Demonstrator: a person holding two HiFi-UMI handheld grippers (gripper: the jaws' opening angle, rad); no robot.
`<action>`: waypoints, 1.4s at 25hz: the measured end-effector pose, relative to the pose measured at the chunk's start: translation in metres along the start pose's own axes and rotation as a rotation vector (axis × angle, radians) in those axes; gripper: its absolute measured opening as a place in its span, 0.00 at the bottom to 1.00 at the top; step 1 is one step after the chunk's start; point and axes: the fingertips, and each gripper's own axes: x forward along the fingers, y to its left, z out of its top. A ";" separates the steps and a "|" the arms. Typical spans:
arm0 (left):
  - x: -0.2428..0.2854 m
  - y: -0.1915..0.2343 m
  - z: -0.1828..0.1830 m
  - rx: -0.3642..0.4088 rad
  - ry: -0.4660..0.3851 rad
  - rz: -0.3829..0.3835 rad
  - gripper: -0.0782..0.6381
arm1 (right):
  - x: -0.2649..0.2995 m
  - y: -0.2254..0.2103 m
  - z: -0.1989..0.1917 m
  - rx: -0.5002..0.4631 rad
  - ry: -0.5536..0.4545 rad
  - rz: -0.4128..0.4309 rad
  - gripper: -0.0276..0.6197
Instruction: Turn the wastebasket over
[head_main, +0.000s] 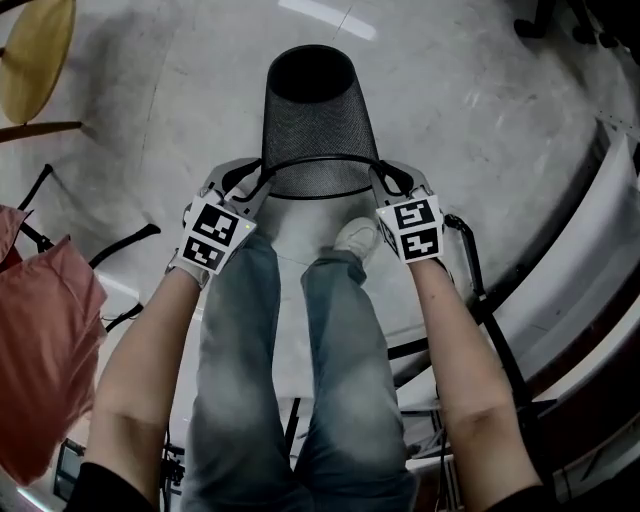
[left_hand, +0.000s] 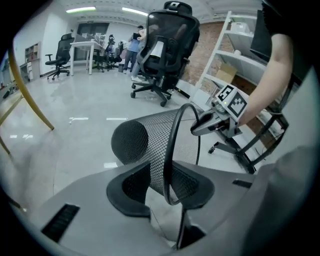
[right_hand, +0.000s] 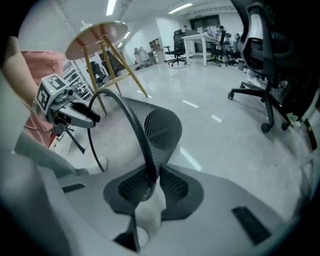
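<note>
A black mesh wastebasket (head_main: 315, 120) lies tipped on the pale floor in the head view, closed bottom away from me and its wire rim (head_main: 320, 160) towards my legs. My left gripper (head_main: 262, 185) is at the rim's left side. In the left gripper view the wastebasket (left_hand: 145, 137) has its rim between the jaws of the left gripper (left_hand: 167, 187), which stand apart with a gap beside the wire. My right gripper (head_main: 385, 180) is at the rim's right side. In the right gripper view the right gripper (right_hand: 150, 187) pinches the rim of the wastebasket (right_hand: 155, 127).
My legs and a white shoe (head_main: 355, 238) are just below the basket. A round wooden stool (head_main: 35, 55) stands at the far left and a pink cloth (head_main: 40, 330) hangs at the left. Black office chairs (left_hand: 167, 45) and a shelving rack (left_hand: 235, 60) stand close by.
</note>
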 end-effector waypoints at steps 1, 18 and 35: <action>0.002 -0.003 -0.009 0.017 0.023 -0.007 0.27 | 0.003 0.004 -0.006 -0.029 0.015 0.013 0.14; 0.069 0.021 -0.113 0.002 0.201 0.026 0.27 | 0.084 0.017 -0.070 -0.318 0.162 0.048 0.22; -0.049 -0.013 -0.090 -0.822 0.095 0.048 0.39 | -0.015 -0.029 -0.009 -0.152 0.297 0.117 0.49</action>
